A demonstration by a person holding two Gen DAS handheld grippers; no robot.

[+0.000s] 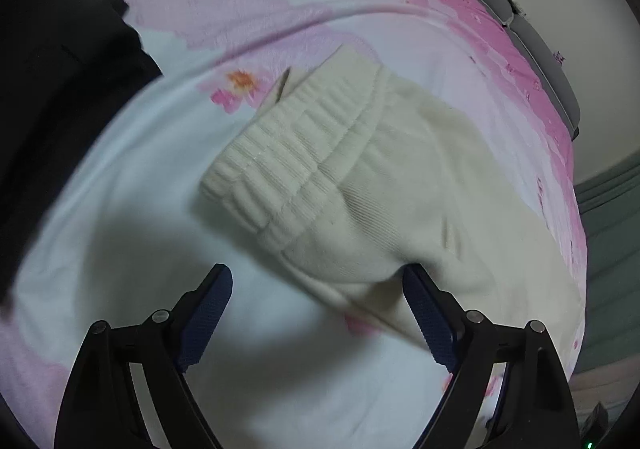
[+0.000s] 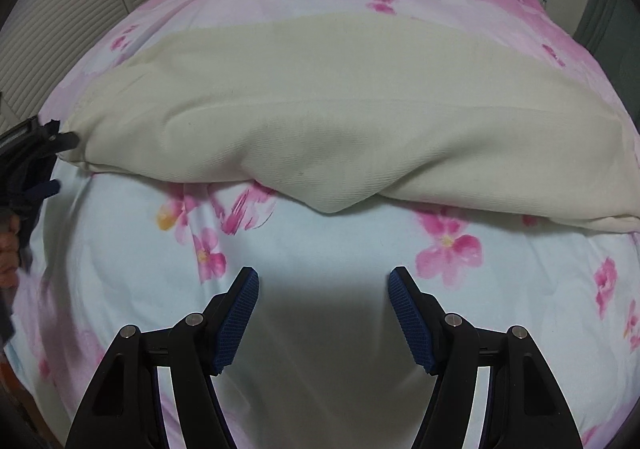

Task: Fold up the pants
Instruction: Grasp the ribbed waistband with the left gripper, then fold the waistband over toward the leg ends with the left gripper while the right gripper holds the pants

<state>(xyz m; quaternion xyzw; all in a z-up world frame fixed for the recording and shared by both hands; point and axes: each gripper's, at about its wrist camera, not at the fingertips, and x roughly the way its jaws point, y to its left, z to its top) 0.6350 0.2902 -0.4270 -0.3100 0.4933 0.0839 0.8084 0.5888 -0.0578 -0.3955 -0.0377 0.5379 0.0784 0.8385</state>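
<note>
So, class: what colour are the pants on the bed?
Cream pants, clearest in the right wrist view.

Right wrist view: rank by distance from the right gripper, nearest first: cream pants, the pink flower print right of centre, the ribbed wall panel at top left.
From the right gripper, open:
1. Pink flower print, on the bedcover just ahead and to the right.
2. Cream pants, lying across the middle of the bed.
3. Ribbed wall panel, beyond the bed, upper left.

Cream pants flat on the bedspread, ribbed waistband leftward
</note>
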